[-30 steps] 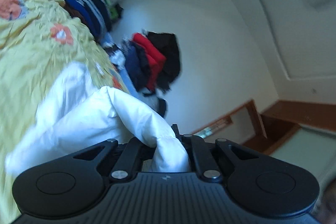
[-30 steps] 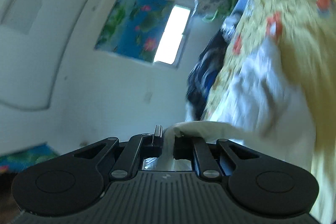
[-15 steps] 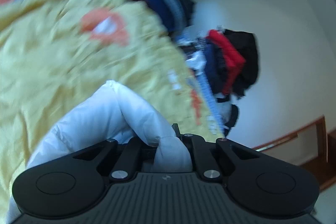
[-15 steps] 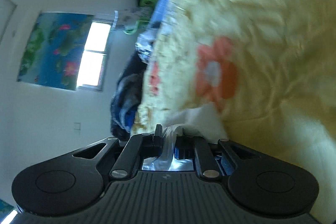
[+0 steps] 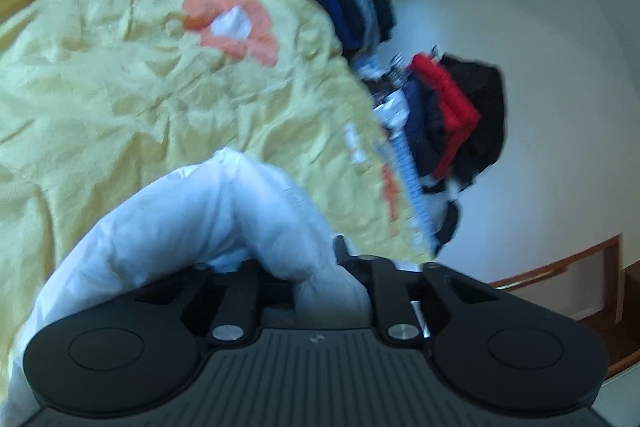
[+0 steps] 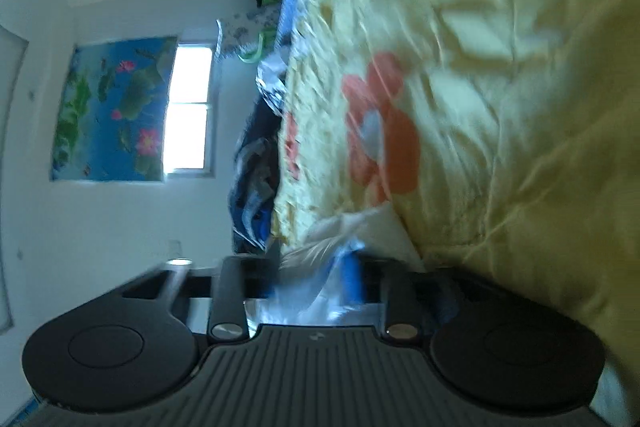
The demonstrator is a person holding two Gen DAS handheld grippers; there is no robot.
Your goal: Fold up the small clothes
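Left wrist view: white crumpled cotton garment [image 5: 192,223] on yellow flowered bedspread [image 5: 120,87], near the bed's edge. Left gripper [image 5: 316,267] and right gripper [image 6: 316,267] have just been opening, cloth loose between the jaws. Fold laid down; smoothing and further folds likely remain.

A pale yellow bedspread [image 5: 120,87] is showing orange flowers with white centres across the left of the left wrist view. A white garment [image 5: 192,211] is lying at lower centre. Upper right, red, black and navy clothes [image 5: 452,115] are hanging. In the right wrist view's left, a blue curtain [image 6: 108,111] is showing green leaves and pink blossoms.
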